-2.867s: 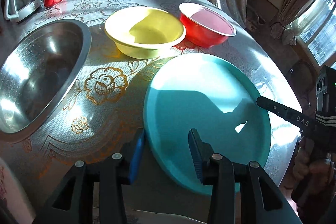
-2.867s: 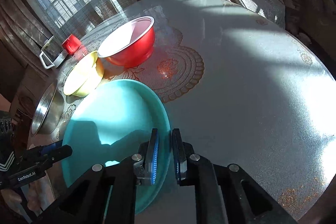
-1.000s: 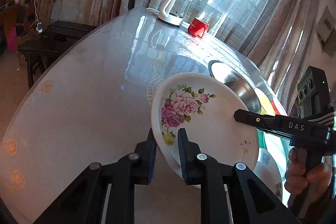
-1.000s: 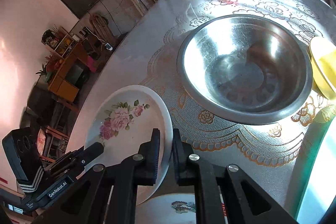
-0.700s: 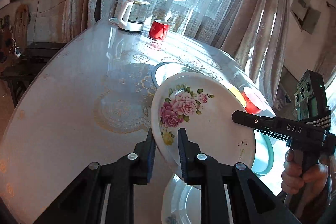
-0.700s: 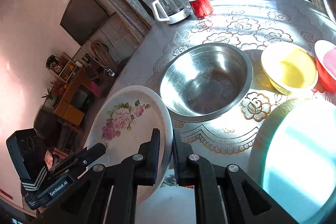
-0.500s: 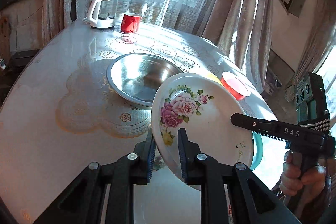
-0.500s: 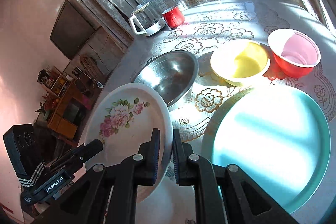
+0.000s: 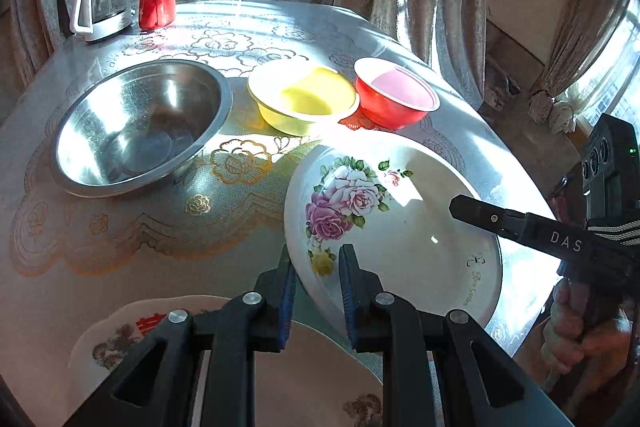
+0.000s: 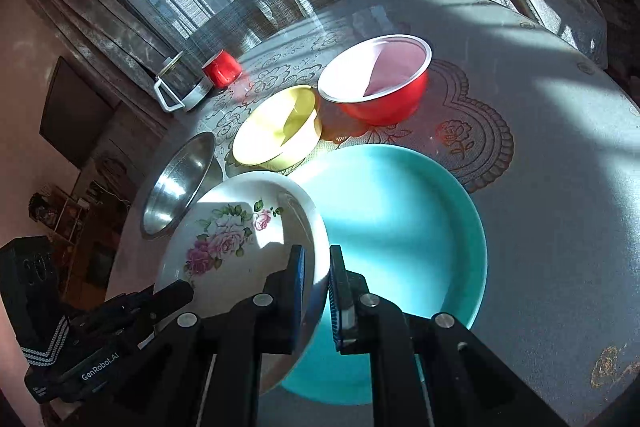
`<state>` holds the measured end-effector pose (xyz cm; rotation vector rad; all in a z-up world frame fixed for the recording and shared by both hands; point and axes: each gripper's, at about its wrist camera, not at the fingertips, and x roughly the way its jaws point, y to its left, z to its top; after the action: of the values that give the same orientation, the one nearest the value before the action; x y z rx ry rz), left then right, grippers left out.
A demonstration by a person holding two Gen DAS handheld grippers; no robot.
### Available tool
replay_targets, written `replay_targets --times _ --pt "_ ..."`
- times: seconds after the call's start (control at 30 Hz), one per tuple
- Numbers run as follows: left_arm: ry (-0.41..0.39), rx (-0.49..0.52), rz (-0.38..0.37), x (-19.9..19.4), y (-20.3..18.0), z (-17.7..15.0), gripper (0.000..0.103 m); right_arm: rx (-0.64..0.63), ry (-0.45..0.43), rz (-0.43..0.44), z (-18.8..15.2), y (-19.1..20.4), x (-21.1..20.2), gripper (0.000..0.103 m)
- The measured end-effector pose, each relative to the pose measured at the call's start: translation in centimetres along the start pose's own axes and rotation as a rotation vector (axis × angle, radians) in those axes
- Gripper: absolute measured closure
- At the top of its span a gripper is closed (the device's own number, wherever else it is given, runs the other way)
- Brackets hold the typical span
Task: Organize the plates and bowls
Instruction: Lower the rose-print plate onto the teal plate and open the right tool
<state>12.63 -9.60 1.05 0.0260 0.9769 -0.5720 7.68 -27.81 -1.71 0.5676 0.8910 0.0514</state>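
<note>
A white plate with pink roses (image 9: 400, 227) hangs tilted between both grippers. My left gripper (image 9: 317, 259) is shut on its near left rim. In the right wrist view my right gripper (image 10: 317, 255) is shut on the opposite rim of the rose plate (image 10: 240, 239). The plate hovers over the left part of a large teal plate (image 10: 404, 227) lying on the table; the left wrist view hides the teal plate under it. Behind stand a steel bowl (image 9: 136, 127), a yellow bowl (image 9: 304, 99) and a red bowl (image 9: 396, 103).
Another patterned plate (image 9: 120, 339) lies at the table's near edge under my left gripper. A glass kettle (image 9: 104, 3) and a red mug (image 9: 157, 9) stand at the far side by the curtained window. A hand (image 9: 576, 327) holds the right gripper's handle.
Both grippers, shut on the rose plate throughout the last second, have swung it across the table past the steel bowl to above the teal plate. Earlier still they were at the teal plate, the left one open.
</note>
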Motion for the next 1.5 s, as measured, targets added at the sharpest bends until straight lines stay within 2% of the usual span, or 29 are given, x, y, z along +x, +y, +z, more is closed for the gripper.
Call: replay_targets --times 0.23,0.47,0.9,1.37,1.5 --pt "0.067 0.021 0.001 3.2 -1.4 0.1 0.082 0.030 0.000 -0.051 0.1 -2.5 0.6 0.092" --pt "0.107 0.025 0.008 5.0 -1.8 0.4 0.082 0.021 0.001 -0.098 0.2 -3.2 1.6 0.092" --pt "0.096 0.021 0.026 5.4 -2.0 0.8 0.081 -0.094 -0.037 -0.216 0.1 -2.2 2.1 0.090" --pt "0.093 -0.037 0.051 5.1 -1.9 0.7 0.081 -0.074 -0.033 -0.218 -0.3 -2.1 1.8 0.086" --pt "0.087 -0.039 0.062 4.9 -2.0 0.5 0.080 -0.046 -0.026 -0.190 -0.3 -2.4 1.5 0.085"
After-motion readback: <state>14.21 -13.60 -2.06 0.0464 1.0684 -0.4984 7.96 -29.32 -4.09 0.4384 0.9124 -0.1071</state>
